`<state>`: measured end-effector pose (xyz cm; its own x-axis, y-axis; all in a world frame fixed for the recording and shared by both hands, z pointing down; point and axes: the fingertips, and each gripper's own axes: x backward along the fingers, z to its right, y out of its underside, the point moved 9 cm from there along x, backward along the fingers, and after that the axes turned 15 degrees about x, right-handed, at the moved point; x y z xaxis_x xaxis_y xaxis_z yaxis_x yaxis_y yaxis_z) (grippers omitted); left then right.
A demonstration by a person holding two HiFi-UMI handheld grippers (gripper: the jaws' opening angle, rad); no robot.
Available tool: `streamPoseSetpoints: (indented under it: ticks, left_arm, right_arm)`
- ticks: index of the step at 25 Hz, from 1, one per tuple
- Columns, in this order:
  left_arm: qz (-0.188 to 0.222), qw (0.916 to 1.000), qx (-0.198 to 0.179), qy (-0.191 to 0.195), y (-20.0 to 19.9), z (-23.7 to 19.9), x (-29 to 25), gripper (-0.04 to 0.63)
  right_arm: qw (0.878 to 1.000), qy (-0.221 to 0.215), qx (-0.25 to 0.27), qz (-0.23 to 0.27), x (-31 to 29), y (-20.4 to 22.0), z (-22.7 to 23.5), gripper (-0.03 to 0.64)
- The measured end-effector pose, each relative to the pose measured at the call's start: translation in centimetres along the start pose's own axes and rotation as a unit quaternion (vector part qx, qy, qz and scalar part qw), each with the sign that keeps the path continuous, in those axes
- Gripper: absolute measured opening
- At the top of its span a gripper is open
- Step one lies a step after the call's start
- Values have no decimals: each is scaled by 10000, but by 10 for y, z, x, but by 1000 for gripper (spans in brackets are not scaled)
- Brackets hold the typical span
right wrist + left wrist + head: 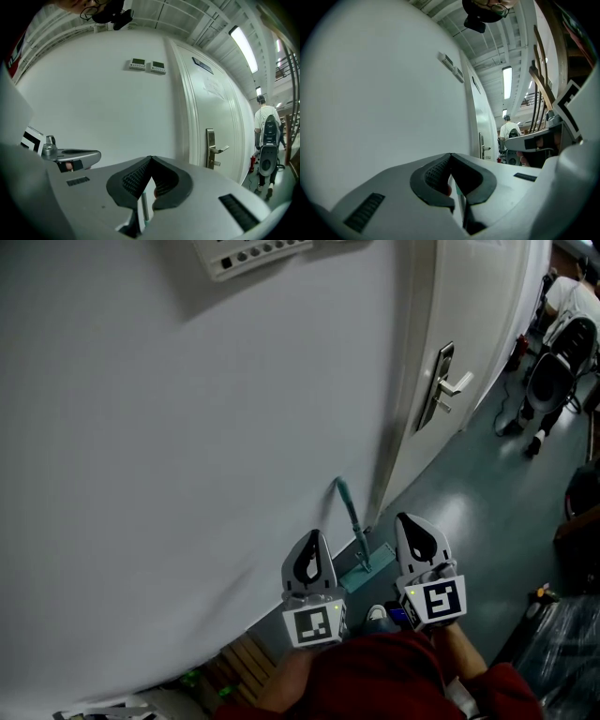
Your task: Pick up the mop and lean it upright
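Mop (353,521) noted upright against wall (187,427), ahead between left tool (312,538) and right tool (414,523), both pressed together, empty.

white wall (169,427) blocks everything straight ahead. mop (352,521) leans on it low down. right of wall, door handle (450,385) juts out. floor (469,512) right of wall open; person (572,296) w/ chair (553,371) far along it.

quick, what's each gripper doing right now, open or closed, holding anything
left gripper: closed, tips together, holding nothing
right gripper: closed, tips together, holding nothing
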<state>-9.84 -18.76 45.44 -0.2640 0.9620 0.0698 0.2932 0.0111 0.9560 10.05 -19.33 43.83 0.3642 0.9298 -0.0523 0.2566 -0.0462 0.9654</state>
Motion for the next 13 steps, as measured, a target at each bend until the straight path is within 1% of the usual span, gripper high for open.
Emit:
streamPoseSetpoints:
  ticks: [5,13]
  left_arm:
    - [40,10000,73,30,-1,5,5,14]
    - [74,9999,88,-2,-6,3,9,14]
  right_arm:
    - [10000,-7,9,-57,7,2,-2,17]
    - [9999,-126,46,-68,3,-2,-9,17]
